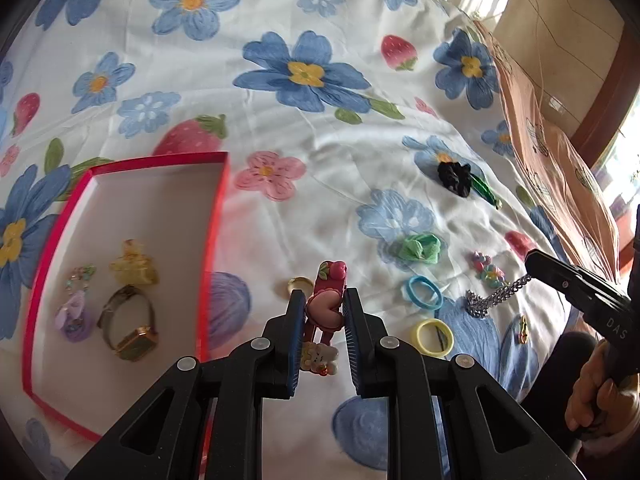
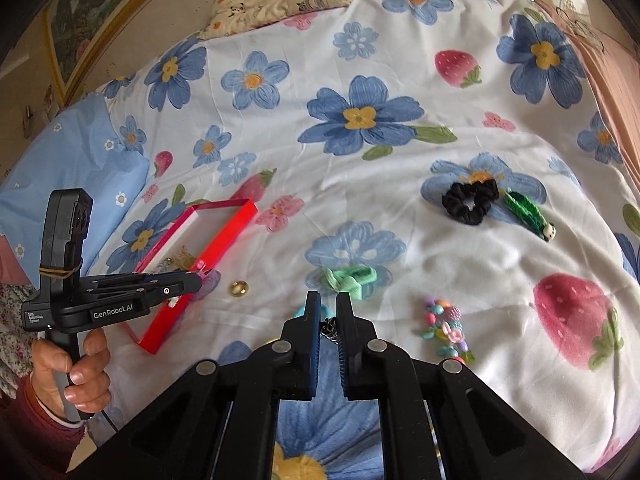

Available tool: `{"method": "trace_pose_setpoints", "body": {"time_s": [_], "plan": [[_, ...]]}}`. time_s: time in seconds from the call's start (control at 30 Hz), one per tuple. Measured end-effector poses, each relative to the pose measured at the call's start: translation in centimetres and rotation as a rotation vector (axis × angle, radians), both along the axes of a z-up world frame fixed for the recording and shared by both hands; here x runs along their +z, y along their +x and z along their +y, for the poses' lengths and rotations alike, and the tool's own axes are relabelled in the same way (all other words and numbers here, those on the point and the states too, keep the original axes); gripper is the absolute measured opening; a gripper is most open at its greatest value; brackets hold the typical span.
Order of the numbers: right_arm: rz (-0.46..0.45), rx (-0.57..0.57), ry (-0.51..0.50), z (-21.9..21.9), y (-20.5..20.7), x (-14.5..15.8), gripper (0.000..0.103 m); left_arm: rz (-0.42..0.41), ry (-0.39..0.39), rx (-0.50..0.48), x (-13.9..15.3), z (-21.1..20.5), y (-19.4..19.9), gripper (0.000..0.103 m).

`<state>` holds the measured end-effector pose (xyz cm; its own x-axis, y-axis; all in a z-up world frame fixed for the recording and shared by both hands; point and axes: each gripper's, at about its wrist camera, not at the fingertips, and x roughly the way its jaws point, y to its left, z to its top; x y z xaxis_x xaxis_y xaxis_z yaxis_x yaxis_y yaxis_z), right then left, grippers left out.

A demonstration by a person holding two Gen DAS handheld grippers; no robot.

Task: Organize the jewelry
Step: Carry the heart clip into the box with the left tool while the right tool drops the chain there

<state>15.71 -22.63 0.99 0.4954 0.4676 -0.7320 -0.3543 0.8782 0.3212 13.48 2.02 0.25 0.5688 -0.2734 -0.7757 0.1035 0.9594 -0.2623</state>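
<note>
On the bed, the left gripper (image 1: 323, 308) clamps a pink hair clip (image 1: 326, 300) beside the red box (image 1: 216, 220), while the right gripper (image 2: 328, 312) pinches a silver chain (image 1: 494, 298) among blue (image 1: 424, 293) and yellow hair ties (image 1: 435, 337).

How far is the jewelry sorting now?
Done: a watch, yellow claw clip and purple charm lie in the red box. In hand: left gripper holds a pink clip; right gripper holds a silver chain. Left: scrunchies, hair ties, gold ring.

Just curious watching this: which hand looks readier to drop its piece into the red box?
Left, probably. The left gripper grips the pink hair clip right beside the red box; the right gripper, holding the silver chain, is farther off.
</note>
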Motion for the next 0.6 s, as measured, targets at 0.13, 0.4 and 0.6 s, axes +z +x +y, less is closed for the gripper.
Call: {"method": "trace_pose_setpoints", "body": {"time_s": [0.13, 0.4, 0.6], "plan": [[-0.02, 0.026, 0.027, 1.2, 0.4, 1.3, 0.007, -0.019, -0.007, 0.034, 0.8, 1.9, -1.2, 0.018], [-0.071, 0.09, 0.062, 4.5, 1.0, 3.8, 0.007, -0.038, -0.015, 0.116, 1.9, 5.8, -3.4, 0.018], [-0.108, 0.155, 0.089, 7.8, 1.3, 5.3, 0.007, -0.052, -0.018, 0.18, 2.5, 8.6, -5.0, 0.018]]}}
